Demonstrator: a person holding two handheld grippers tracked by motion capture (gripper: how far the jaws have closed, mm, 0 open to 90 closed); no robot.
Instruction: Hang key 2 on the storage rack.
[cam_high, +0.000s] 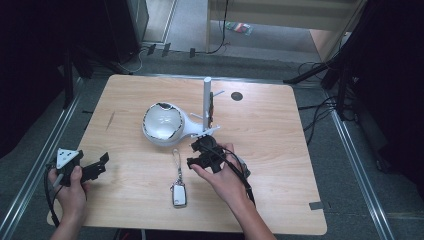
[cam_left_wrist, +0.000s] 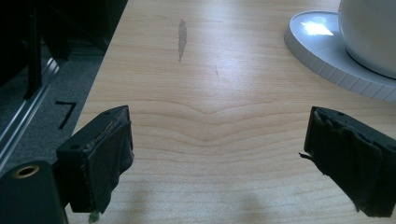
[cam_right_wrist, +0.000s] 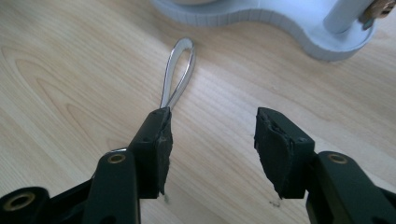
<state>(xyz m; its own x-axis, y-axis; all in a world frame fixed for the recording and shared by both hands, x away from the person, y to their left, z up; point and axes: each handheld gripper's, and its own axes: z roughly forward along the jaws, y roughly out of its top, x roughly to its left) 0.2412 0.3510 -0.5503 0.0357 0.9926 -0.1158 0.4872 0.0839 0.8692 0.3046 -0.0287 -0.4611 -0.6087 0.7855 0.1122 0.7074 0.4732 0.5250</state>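
The right claw (cam_right_wrist: 210, 140) hovers wide open beside the key fob's metal loop (cam_right_wrist: 180, 70), seemingly approaching it; next it must centre over the loop. The left claw (cam_left_wrist: 217, 154) rests wide, empty.

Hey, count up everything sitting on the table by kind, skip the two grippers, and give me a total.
White stand with a bowl-shaped dish and upright post: 1
Car key fob on a metal loop strap: 1
Round black disc set in the table top: 1
Total: 3
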